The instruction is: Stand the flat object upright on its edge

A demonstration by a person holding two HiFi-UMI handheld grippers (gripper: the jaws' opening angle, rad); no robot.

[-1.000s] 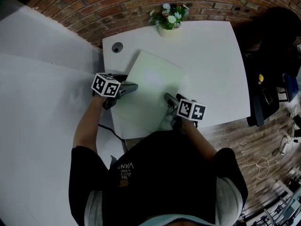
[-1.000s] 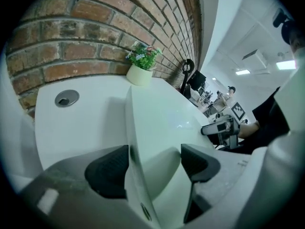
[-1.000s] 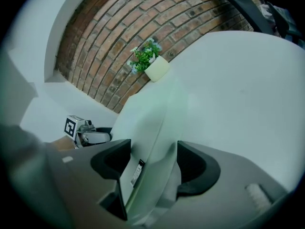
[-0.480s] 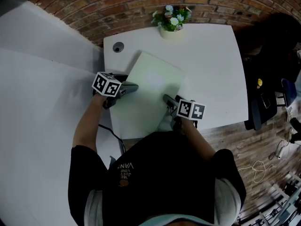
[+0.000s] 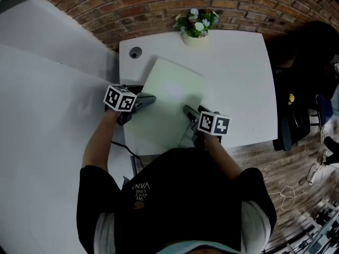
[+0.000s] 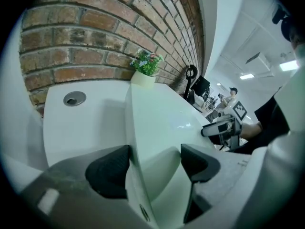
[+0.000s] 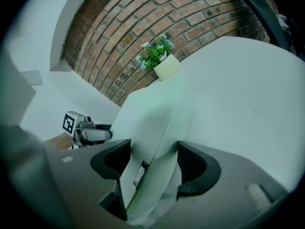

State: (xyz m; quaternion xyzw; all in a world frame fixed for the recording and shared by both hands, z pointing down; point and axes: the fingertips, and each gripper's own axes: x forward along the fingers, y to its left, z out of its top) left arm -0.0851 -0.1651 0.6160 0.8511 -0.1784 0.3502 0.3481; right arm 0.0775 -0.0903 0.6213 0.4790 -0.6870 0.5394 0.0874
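Though a second has gone by, the pale board (image 5: 169, 105) has hardly shifted (still slanted, far edge toward 12 o'clock on the table (image 5: 238, 67)). The left gripper (image 5: 151, 98) clamps its 9 o'clock edge and the right gripper (image 5: 188, 110) its 4 o'clock edge. Tipping it upright remains, I'd judge.
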